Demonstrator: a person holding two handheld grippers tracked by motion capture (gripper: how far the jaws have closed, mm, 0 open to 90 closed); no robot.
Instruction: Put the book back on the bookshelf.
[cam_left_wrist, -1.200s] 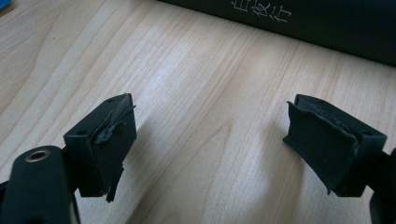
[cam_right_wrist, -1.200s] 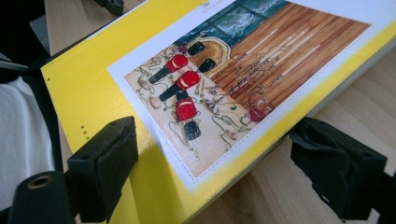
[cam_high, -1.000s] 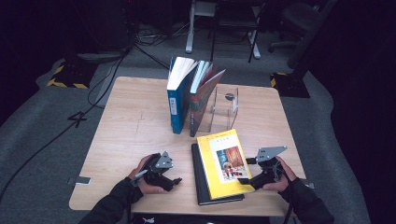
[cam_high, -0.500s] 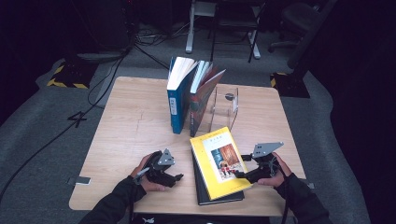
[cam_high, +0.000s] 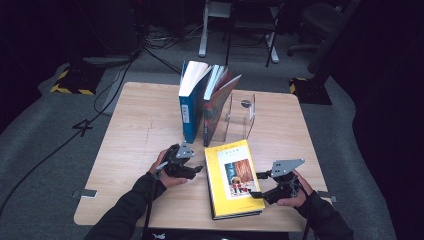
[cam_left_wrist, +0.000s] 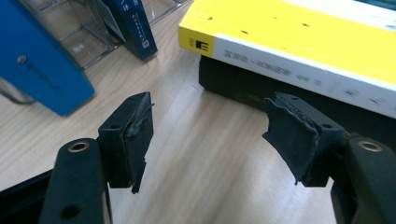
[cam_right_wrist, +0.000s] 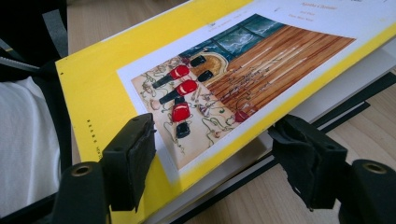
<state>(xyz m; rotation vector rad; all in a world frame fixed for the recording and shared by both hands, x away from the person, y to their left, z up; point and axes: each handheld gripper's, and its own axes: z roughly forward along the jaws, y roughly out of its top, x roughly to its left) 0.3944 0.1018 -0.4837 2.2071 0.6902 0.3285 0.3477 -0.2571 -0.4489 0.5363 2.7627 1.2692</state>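
Observation:
A yellow paperback (cam_high: 230, 175) lies on a black book (cam_high: 235, 215) at the table's front middle. My right gripper (cam_high: 257, 185) comes in from the right and is shut on the yellow book's (cam_right_wrist: 233, 70) near right edge: one pad rests on the cover and the other sits under the pages, after the jaws closed in. My left gripper (cam_high: 196, 170) hovers just left of the stack. Its jaws have just been closing, and they stand open (cam_left_wrist: 210, 135) over bare wood. The yellow spine (cam_left_wrist: 303, 42) and the black book (cam_left_wrist: 243, 88) are just ahead of them.
Behind the stack a blue book (cam_high: 190, 107) and a dark red book (cam_high: 216, 107) stand against a clear acrylic bookstand (cam_high: 241, 116). The wooden table (cam_high: 140, 125) has bare room on its left and right. Cables and chair legs lie on the floor beyond.
The yellow book has swung from askew to squarely over the black book. The left gripper has moved right and forward toward the stack. The right gripper has closed on the book's edge.

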